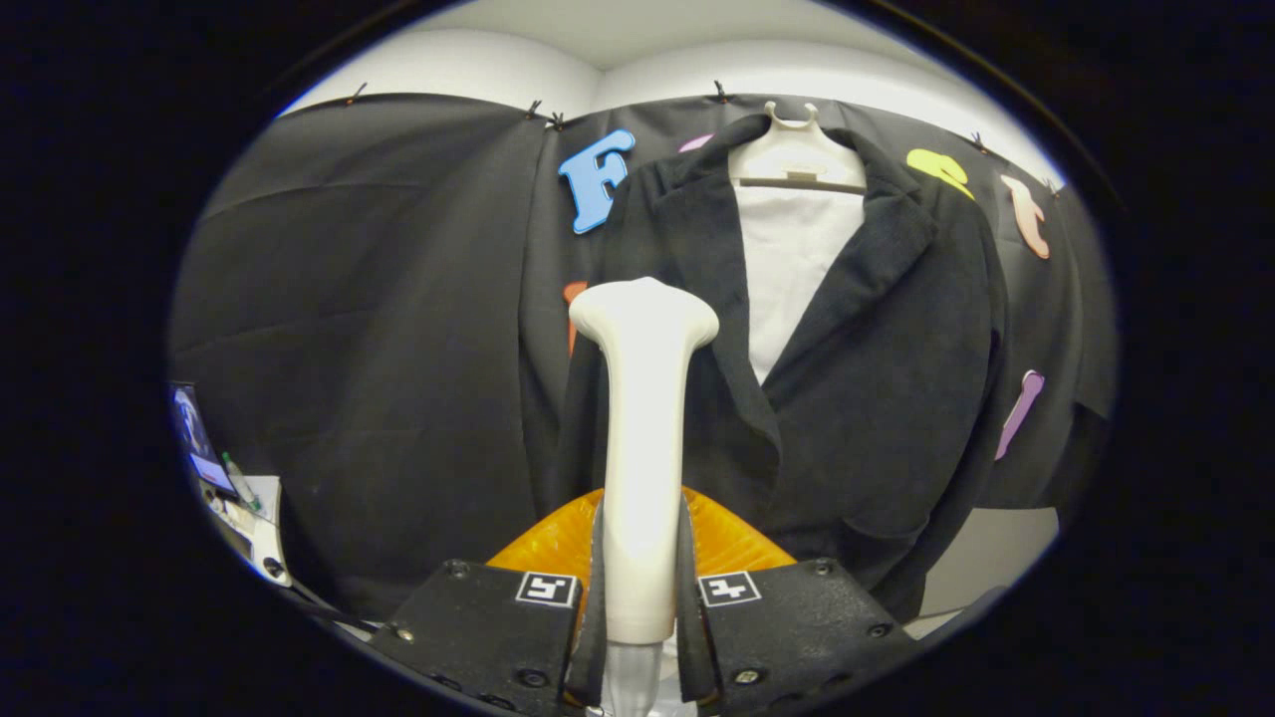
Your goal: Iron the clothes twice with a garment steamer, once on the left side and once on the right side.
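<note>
A white garment steamer (640, 438) stands upright between my fingers, its flared head level with the jacket's left front. My gripper (640, 588) is shut on the steamer's handle, both fingers pressing its sides. Beyond it a dark jacket (877, 398) hangs on a white hanger (794, 149) over a white shirt front (792, 269) against the black cloth wall. The steamer head sits just in front of the jacket's left lapel; whether it touches the cloth I cannot tell. An orange translucent part (732, 538) shows behind the steamer's lower body.
Off to the left, low down, a small screen (194, 433) and a white device with a pen (249, 513) sit on a ledge. Black cloth covers the wall left of the jacket. A pale wall patch (986, 568) shows beneath the jacket's right hem.
</note>
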Available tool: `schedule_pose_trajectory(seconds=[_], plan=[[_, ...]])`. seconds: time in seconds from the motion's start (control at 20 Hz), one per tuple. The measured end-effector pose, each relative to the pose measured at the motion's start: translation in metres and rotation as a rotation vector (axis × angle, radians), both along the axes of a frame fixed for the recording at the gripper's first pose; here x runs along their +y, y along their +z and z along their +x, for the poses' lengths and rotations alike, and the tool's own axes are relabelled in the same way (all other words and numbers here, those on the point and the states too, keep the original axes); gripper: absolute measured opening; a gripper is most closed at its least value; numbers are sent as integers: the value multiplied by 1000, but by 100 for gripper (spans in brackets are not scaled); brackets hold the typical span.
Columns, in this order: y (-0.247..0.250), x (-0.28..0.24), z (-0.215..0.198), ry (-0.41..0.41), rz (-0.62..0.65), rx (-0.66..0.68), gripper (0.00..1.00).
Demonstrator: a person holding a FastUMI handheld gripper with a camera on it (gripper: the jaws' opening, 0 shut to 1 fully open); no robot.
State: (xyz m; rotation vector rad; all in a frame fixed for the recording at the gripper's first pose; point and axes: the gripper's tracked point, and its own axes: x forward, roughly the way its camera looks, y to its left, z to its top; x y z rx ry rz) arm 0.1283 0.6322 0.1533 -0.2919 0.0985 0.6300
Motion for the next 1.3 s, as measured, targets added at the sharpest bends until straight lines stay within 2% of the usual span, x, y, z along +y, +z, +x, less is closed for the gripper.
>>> schedule_pose_trajectory(seconds=[0.55,1.3], plan=[[-58,-26,2,-51,-27,117,31],[-113,-46,-1,-80,-69,191,31]])
